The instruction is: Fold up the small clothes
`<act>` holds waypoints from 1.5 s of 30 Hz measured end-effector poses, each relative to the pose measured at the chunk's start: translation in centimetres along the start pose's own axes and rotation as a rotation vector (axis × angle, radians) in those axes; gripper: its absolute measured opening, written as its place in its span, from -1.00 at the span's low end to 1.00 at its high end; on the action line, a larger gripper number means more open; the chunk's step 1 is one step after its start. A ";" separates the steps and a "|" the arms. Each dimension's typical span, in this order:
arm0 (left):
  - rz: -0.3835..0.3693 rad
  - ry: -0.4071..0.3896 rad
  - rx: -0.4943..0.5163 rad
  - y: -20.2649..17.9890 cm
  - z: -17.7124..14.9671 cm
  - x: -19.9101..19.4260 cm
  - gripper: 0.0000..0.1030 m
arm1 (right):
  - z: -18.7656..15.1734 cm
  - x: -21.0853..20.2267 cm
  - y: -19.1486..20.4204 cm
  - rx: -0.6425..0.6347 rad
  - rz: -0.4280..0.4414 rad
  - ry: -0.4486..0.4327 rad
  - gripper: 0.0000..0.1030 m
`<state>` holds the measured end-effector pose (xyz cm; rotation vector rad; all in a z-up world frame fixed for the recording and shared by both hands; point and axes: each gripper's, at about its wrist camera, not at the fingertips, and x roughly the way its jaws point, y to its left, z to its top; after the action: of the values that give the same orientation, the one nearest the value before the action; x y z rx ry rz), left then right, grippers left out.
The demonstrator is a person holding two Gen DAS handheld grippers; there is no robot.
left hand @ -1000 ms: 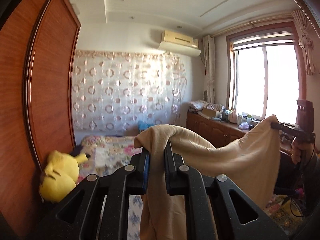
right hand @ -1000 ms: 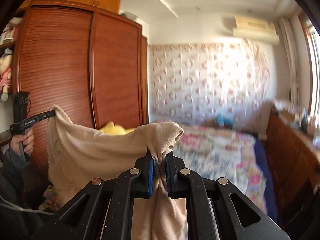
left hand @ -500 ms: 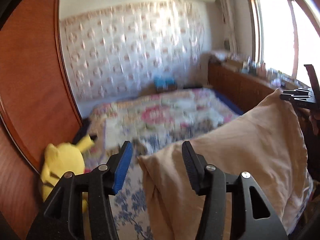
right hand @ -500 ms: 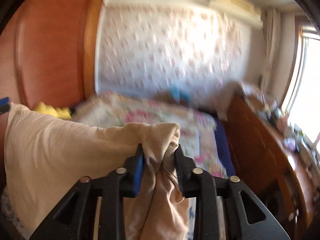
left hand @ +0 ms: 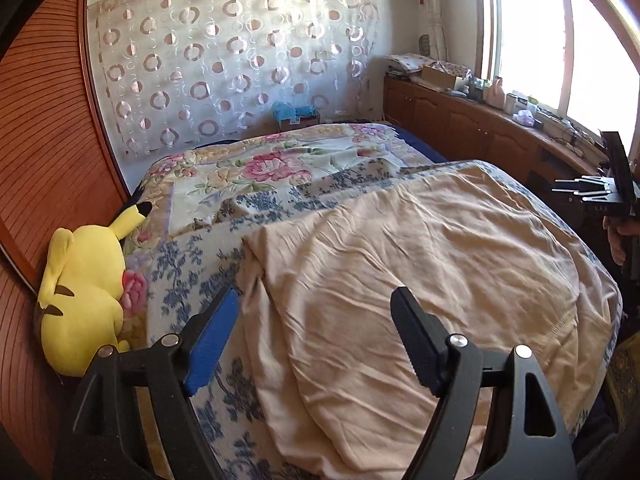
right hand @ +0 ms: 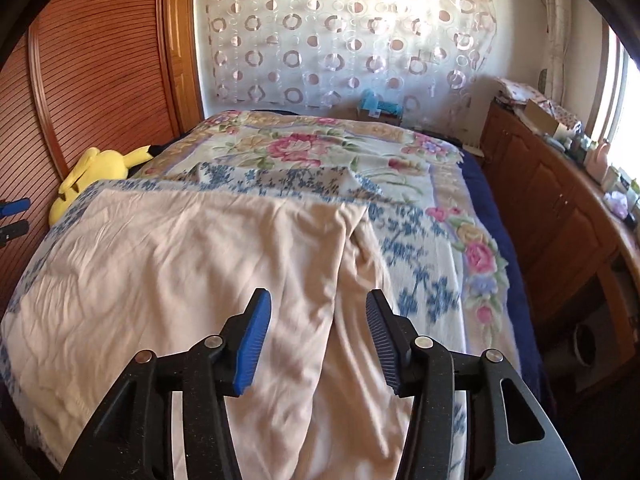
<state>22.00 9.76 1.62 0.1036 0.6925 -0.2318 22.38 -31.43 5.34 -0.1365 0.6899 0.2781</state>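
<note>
The bed [left hand: 280, 168], covered in a floral blanket, fills the space ahead of both sets of jaws, and on its near part the beige garment [left hand: 420, 264] lies spread out and wrinkled, reaching from under the left gripper [left hand: 316, 334] across to under the right gripper [right hand: 318, 338]. Both sets of jaws have just been opening and now stand spread above the cloth, with nothing pinched between them; the garment lies loose on the blanket below. Seen from the right wrist, a lengthwise ridge of cloth runs away from between the jaws, so the piece looks not quite flat there. The laying-out step seems done, and the fold itself not yet begun. To do it well, each gripper would probably best take a near corner or edge, pinching one layer only, after the ridge is smoothed out, and carry the two sides evenly so the edges meet. The yellow plush toy [left hand: 82, 296] lies well off to the left of the left jaws, clear of the work.
</note>
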 end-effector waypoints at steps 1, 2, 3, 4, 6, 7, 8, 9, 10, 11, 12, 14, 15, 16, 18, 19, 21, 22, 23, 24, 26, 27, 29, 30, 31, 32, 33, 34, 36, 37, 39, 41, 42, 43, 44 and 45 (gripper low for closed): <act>-0.005 0.005 -0.002 -0.1 -0.4 -0.1 0.54 | -1.2 -0.5 0.0 0.007 0.013 0.002 0.01; -0.012 0.011 -0.008 -0.4 -1.0 -0.2 0.53 | -1.8 -1.3 -0.1 0.015 0.024 0.005 0.01; -0.021 0.023 -0.016 -0.7 -1.8 -0.2 0.53 | -2.3 -1.4 -0.3 0.022 0.031 0.007 0.01; -0.027 0.030 -0.021 -0.7 -2.1 -0.1 0.53 | -3.0 -1.8 -0.4 0.028 0.038 0.008 0.01; -0.039 0.051 -0.022 -1.2 -3.4 0.2 0.53 | -4.5 -2.4 -0.6 0.035 0.055 0.013 0.01; -0.040 0.058 -0.018 -1.4 -4.0 0.5 0.53 | -5.4 -2.8 -0.7 0.035 0.058 0.020 0.01; -0.038 0.067 -0.012 -1.7 -4.6 0.8 0.53 | -5.9 -2.9 -0.9 0.034 0.059 0.029 0.01; -0.033 0.082 -0.003 -2.0 -5.2 1.1 0.53 | -6.2 -3.1 -1.2 0.031 0.053 0.035 0.01; -0.032 0.090 0.000 -2.1 -5.5 1.4 0.53 | -6.6 -3.7 -1.5 0.028 0.048 0.038 0.01; -0.033 0.102 0.003 -2.3 -5.9 1.7 0.53 | -6.9 -3.9 -1.7 0.023 0.041 0.043 0.01; -0.034 0.118 0.004 -2.5 -6.3 2.1 0.53 | -7.2 -4.2 -1.8 0.022 0.035 0.046 0.01; -0.029 0.154 0.008 -2.7 -6.8 2.9 0.53 | -7.2 -3.8 -2.0 0.033 0.032 0.058 0.01; -0.026 0.173 0.011 -2.9 -7.0 3.3 0.53 | -7.0 -3.8 -2.1 0.039 0.031 0.061 0.01; -0.023 0.184 0.013 -2.9 -7.1 3.5 0.53 | -6.8 -3.4 -2.0 0.043 0.029 0.065 0.01; -0.029 0.188 0.004 -2.9 -7.4 3.7 0.54 | -6.8 -3.1 -1.6 0.035 0.017 0.059 0.01; -0.035 0.190 -0.004 -2.9 -7.4 3.6 0.54 | -6.8 -3.4 -1.6 0.026 0.009 0.056 0.01; -0.037 0.183 -0.002 -2.8 -7.5 3.5 0.57 | -7.3 -3.1 -1.1 0.017 -0.003 0.056 0.01; -0.037 0.177 -0.001 -2.8 -7.6 3.4 0.60 | -7.2 -2.8 -1.1 0.015 -0.006 0.056 0.01; -0.039 0.178 -0.002 -2.8 -7.6 3.4 0.60 | -7.1 -2.6 -0.9 0.015 -0.007 0.058 0.01; -0.039 0.178 -0.002 -2.9 -7.6 3.4 0.60 | -7.2 -2.7 -1.0 0.020 -0.003 0.060 0.01; -0.039 0.178 -0.002 -2.8 -7.6 3.4 0.60 | -7.9 -3.1 -1.0 0.035 0.011 0.051 0.01; -0.040 0.178 -0.003 -2.8 -7.6 3.3 0.61 | -8.1 -3.5 -1.1 0.043 0.017 0.043 0.01; -0.039 0.179 -0.005 -2.9 -7.7 3.3 0.62 | -9.1 -5.3 -1.8 0.065 0.027 0.028 0.01; -0.038 0.179 -0.004 -2.9 -7.7 3.3 0.62 | -9.6 -6.0 -2.1 0.076 0.028 0.023 0.01; -0.039 0.179 -0.004 -2.9 -7.7 3.4 0.62 | -10.2 -6.6 -2.4 0.088 0.030 0.018 0.01; -0.039 0.178 -0.004 -2.9 -7.7 3.3 0.62 | -10.9 -7.6 -2.8 0.102 0.032 0.015 0.01; -0.039 0.179 -0.004 -2.9 -7.7 3.3 0.62 | -11.6 -8.4 -3.2 0.112 0.033 0.013 0.01; -0.039 0.179 -0.004 -2.9 -7.6 3.3 0.62 | -12.3 -9.2 -3.5 0.121 0.034 0.013 0.01; -0.039 0.179 -0.004 -2.9 -7.7 3.3 0.63 | -13.7 -10.7 -3.8 0.139 0.031 0.017 0.01; -0.039 0.179 -0.004 -2.9 -7.7 3.3 0.62 | -14.3 -11.3 -4.0 0.146 0.028 0.018 0.01; -0.039 0.179 -0.004 -2.9 -7.7 3.3 0.63 | -15.3 -12.5 -4.1 0.152 0.019 0.022 0.01; -0.039 0.179 -0.004 -2.9 -7.7 3.3 0.63 | -16.1 -13.3 -4.1 0.152 0.011 0.030 0.01; -0.039 0.179 -0.004 -2.9 -7.7 3.3 0.63 | -16.2 -13.7 -4.1 0.147 0.014 0.038 0.01; -0.039 0.179 -0.004 -2.9 -7.7 3.3 0.63 | -16.4 -13.8 -4.1 0.146 0.016 0.041 0.01; -0.039 0.179 -0.004 -2.8 -7.7 3.3 0.63 | -16.4 -13.9 -4.2 0.145 0.017 0.045 0.01; -0.039 0.179 -0.004 -2.9 -7.7 3.3 0.63 | -16.5 -13.8 -4.2 0.145 0.012 0.048 0.01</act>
<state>18.99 7.72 -6.43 0.1075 0.8735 -0.2607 3.44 -41.86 1.79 -0.0004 0.7568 0.2362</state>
